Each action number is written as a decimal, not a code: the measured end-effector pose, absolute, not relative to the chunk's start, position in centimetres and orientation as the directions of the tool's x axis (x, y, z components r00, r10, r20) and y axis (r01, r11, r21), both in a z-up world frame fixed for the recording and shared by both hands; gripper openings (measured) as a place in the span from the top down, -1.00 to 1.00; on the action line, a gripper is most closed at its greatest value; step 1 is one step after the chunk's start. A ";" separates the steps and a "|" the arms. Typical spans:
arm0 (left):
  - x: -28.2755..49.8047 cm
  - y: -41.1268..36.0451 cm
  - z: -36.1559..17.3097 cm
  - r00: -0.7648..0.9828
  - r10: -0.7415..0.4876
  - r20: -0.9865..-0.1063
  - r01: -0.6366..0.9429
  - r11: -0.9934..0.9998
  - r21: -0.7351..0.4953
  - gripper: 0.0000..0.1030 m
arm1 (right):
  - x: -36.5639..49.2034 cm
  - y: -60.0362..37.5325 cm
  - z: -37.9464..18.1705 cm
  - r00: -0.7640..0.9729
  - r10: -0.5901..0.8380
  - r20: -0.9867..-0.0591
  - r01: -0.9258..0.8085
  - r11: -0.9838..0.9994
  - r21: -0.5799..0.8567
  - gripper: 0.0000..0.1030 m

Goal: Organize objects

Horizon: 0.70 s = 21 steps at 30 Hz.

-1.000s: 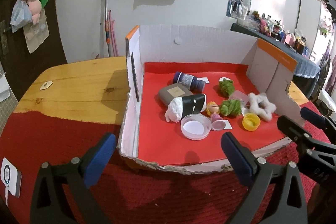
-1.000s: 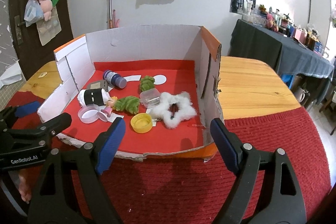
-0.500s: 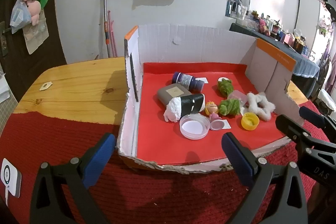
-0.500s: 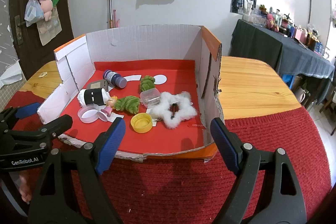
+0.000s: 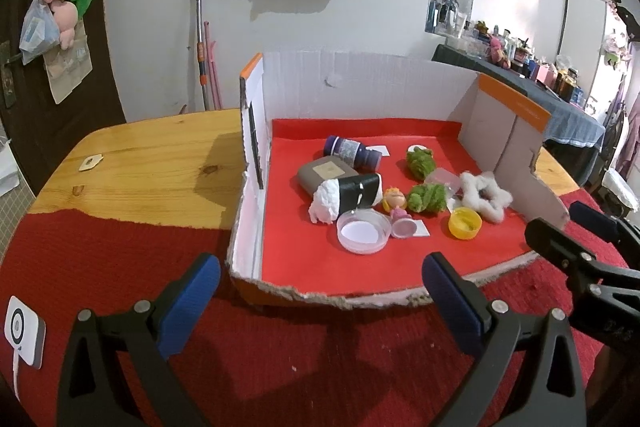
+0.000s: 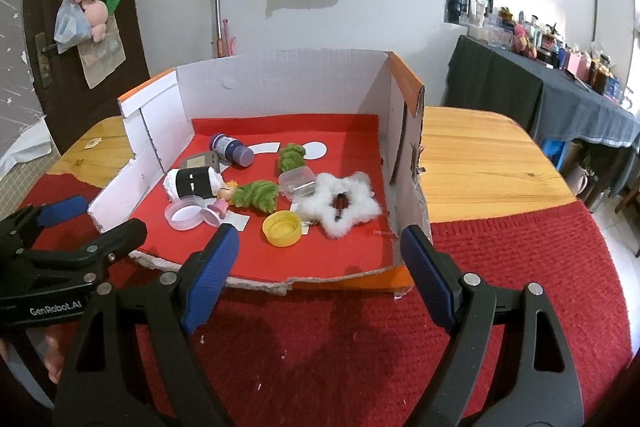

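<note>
Left wrist view: the left gripper (image 5: 320, 291) hangs over the red woven mat (image 5: 280, 367), short of the torn front edge of the open-fronted white cardboard box (image 5: 360, 83). Its blue-padded fingers (image 5: 188, 301) are spread wide with nothing between them. On the box's red floor the small things lie bunched: a round clear plastic lid (image 5: 363, 231), a yellow screw cap (image 5: 464, 223), a fluffy white star (image 5: 485, 195), two green fuzzy toys (image 5: 427, 199), a purple bottle on its side (image 5: 351, 153), and a black-banded white roll (image 5: 347, 195). Whether they are already sorted is unclear, so any pick should, I judge, take an outlying piece such as the cap, coming in low over the torn edge.

Right wrist view: the right gripper (image 6: 320, 267) hovers in front of the box's right half, fingers (image 6: 210, 273) equally wide apart and holding nothing; the cap (image 6: 281, 228) and star (image 6: 340, 205) lie nearest it
</note>
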<state>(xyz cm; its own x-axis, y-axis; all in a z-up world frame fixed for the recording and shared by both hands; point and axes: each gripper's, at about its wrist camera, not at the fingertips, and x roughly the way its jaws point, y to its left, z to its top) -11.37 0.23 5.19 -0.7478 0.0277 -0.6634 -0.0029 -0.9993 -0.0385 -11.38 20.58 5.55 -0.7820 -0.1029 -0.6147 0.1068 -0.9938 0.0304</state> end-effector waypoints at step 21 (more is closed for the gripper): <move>-7.3 0.4 3.2 -0.705 0.048 -0.708 -0.025 -0.999 -0.043 -1.00 | -7.1 20.9 4.6 -0.768 -0.068 -0.637 0.101 -0.995 -0.015 -1.00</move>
